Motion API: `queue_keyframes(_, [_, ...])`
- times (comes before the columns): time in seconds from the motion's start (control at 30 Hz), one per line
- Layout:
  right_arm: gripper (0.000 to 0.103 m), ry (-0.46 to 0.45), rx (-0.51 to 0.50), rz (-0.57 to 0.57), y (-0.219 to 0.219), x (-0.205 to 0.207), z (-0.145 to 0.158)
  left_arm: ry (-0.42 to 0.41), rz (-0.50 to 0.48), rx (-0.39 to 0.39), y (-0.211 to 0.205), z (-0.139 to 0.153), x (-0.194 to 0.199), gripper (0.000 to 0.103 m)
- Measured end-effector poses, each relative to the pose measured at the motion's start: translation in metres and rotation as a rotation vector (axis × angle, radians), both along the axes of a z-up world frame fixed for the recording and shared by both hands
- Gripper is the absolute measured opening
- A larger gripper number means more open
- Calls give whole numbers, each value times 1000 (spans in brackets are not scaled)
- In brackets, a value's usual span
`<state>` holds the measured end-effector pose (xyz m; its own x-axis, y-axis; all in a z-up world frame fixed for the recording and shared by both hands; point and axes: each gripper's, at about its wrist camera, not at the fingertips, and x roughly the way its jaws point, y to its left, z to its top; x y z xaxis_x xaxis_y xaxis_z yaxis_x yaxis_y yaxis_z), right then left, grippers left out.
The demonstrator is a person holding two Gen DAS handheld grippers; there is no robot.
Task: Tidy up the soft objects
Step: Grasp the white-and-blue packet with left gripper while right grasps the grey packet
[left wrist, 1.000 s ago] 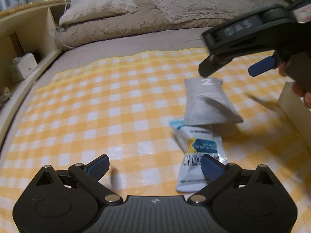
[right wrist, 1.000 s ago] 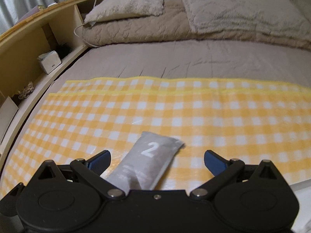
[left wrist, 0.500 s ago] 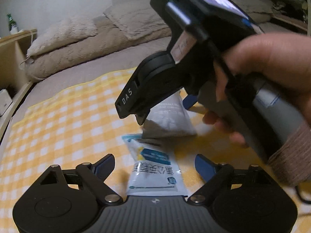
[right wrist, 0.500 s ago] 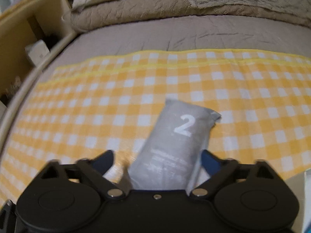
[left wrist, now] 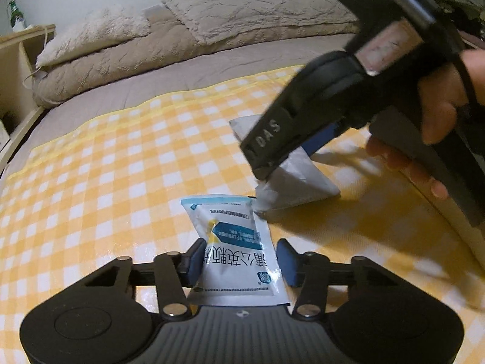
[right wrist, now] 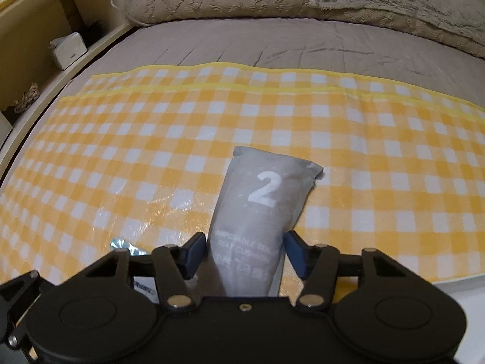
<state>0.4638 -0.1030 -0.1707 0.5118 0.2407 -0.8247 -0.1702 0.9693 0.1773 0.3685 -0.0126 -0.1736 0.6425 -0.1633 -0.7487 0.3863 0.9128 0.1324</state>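
A white-and-blue packet (left wrist: 233,230) with printed characters lies on the yellow checked cloth (left wrist: 121,166). My left gripper (left wrist: 241,261) is closing on it, and both blue pads touch its sides. Just beyond it is a grey packet (left wrist: 300,182) marked "2" (right wrist: 263,200). My right gripper (right wrist: 245,254) is closing too, its pads pressed on the grey packet's near end. In the left wrist view the right gripper (left wrist: 285,163) comes in from the upper right in a person's hand (left wrist: 439,106), and the grey packet tents up under it. A corner of the white-and-blue packet (right wrist: 124,245) shows at lower left.
The cloth (right wrist: 121,157) covers a bed with beige pillows (left wrist: 242,15) and a folded quilt (right wrist: 242,3) at its head. A wooden shelf unit (right wrist: 36,30) holding a white box (right wrist: 68,50) runs along the left. A pale box wall (left wrist: 448,230) stands at the right.
Both grippers' jaws have narrowed from wide open onto their packets. The right gripper came down over the grey packet. The left one moved in until the white-and-blue packet sat between its pads.
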Motion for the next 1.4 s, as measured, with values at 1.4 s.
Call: queue_keyframes(1.4, [54, -276, -57, 37, -122, -157, 157, -238, 131, -335, -21, 148, -89, 31])
